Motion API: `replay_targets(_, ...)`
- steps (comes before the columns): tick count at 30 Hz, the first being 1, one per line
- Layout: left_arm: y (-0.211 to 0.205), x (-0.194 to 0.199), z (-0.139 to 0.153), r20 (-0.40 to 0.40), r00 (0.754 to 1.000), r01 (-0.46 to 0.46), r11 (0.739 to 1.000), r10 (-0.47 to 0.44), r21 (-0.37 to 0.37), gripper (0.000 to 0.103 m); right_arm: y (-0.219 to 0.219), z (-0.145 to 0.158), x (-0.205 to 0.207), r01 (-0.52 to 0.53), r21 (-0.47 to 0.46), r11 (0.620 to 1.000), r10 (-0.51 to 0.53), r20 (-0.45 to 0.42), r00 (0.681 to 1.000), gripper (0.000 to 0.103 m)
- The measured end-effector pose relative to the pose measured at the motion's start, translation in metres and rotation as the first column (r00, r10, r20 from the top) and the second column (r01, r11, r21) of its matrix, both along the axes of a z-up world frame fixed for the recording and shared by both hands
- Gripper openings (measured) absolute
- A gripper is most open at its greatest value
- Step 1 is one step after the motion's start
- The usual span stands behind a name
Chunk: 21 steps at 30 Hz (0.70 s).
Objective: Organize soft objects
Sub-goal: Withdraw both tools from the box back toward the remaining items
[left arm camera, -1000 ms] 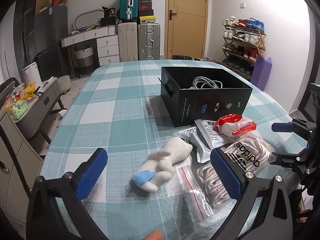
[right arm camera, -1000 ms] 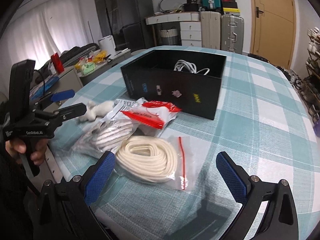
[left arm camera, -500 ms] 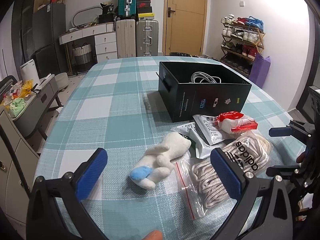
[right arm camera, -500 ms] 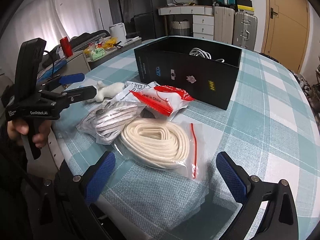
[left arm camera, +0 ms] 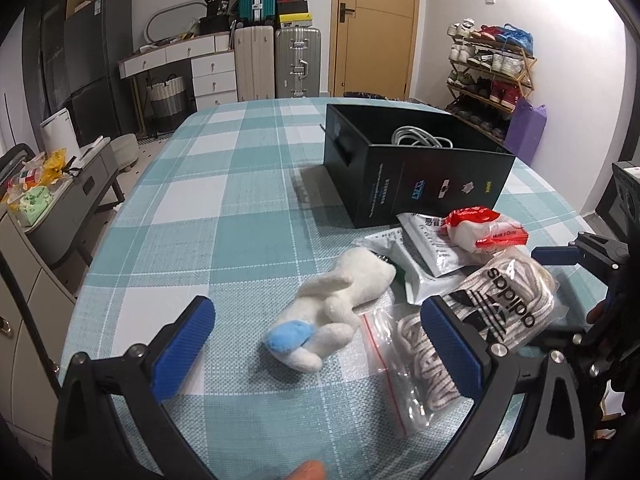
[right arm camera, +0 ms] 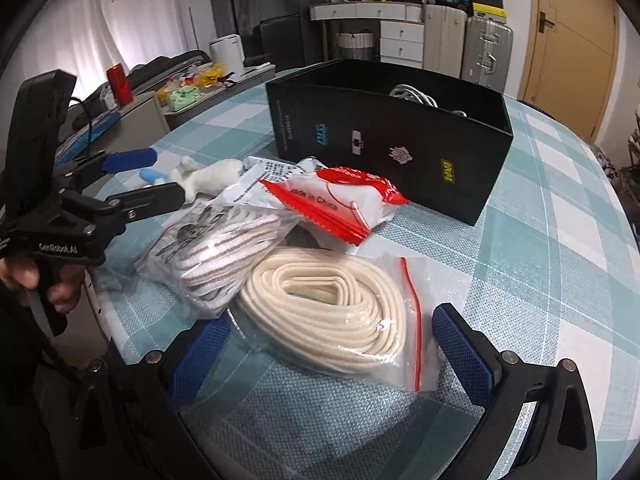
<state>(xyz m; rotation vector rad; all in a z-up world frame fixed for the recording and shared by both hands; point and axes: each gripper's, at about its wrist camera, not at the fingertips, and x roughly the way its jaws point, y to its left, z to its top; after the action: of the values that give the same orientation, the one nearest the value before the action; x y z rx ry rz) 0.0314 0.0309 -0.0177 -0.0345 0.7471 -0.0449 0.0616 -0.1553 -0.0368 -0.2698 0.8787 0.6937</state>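
Left gripper point(left arm camera: 318, 338) and right gripper point(right arm camera: 334, 350): both spread wide, holding nothing. Plush rabbit point(left arm camera: 336, 304) lies before black box point(left arm camera: 416, 184); beside it, "adidas" bag point(left arm camera: 508, 300), red "Made in China" packet point(right arm camera: 340, 204), bagged cream cord point(right arm camera: 332, 308).

The right gripper point(right arm camera: 334, 350) hangs low over the table point(right arm camera: 560, 240), its jaws wide apart at either side of a clear zip bag of cream cord point(right arm camera: 332, 304). At ten o'clock from that bag lies a bag of striped rope point(right arm camera: 224, 248), touching it. A red-and-white packet point(right arm camera: 344, 204) rests at twelve o'clock, just in front of the black box point(right arm camera: 392, 148), which holds a white cable point(right arm camera: 412, 96). At nine o'clock the left gripper point(right arm camera: 140, 176) is held with jaws apart near a white plush toy point(right arm camera: 208, 174).
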Motion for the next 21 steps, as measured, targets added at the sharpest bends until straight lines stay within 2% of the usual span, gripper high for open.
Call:
replay_targets(13,0.001,0.001,-0.005,-0.022,1.0,0.002,1.0,-0.002,0.005,0.103,-0.029,0.002,0.017,0.108,0.013,0.994,-0.108,-0.004,0.994,0.102)
replay_targets(21,0.007,0.004,-0.007,-0.056,0.998,0.009,0.999,-0.011,-0.031,0.103,-0.029,0.003,0.018,0.104,0.02,0.994,-0.104,-0.001,0.995,0.101)
